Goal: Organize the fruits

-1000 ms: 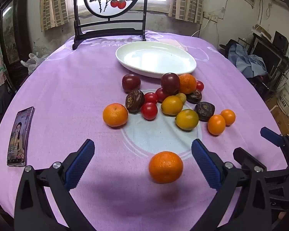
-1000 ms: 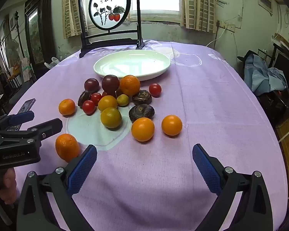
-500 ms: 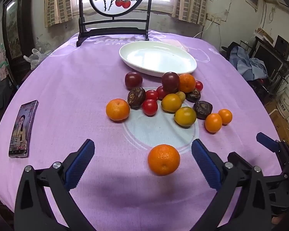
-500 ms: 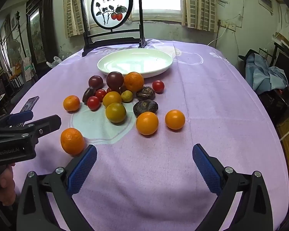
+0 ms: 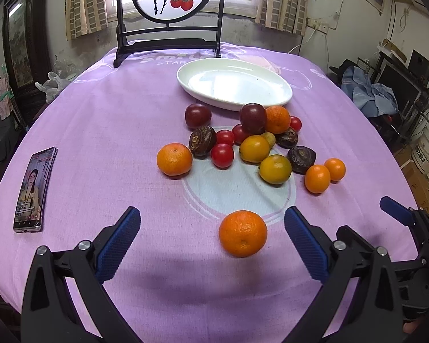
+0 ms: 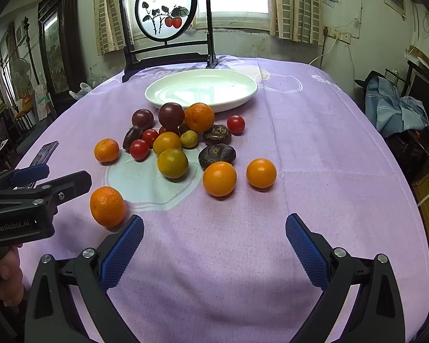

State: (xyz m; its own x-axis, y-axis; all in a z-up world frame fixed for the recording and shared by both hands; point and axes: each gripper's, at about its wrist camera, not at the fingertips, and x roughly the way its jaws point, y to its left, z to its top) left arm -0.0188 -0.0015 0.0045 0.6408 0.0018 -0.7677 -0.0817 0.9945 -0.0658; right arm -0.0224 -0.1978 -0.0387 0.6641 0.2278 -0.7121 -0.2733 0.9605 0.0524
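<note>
A white oval plate (image 5: 234, 85) (image 6: 201, 90) with nothing in it sits at the far side of the purple tablecloth. In front of it lies a loose cluster of fruit: oranges, red tomatoes, dark plums and wrinkled brown fruits. One orange (image 5: 242, 233) (image 6: 107, 206) lies apart at the near side. My left gripper (image 5: 213, 245) is open, and that orange rests on the cloth just ahead of its blue fingertips, toward the right one. My right gripper (image 6: 214, 253) is open over bare cloth, with two small oranges (image 6: 219, 178) ahead of it.
A phone (image 5: 34, 190) lies on the cloth at the left. A black-framed round painted screen (image 5: 168, 14) stands behind the plate. Blue clothing (image 6: 394, 108) and clutter sit past the table's right edge. A hand (image 6: 8, 274) holds the left gripper's handle.
Both grippers have drawn back a little and risen, so the fruit and plate sit slightly farther off. Nothing was picked up; both stay open.
</note>
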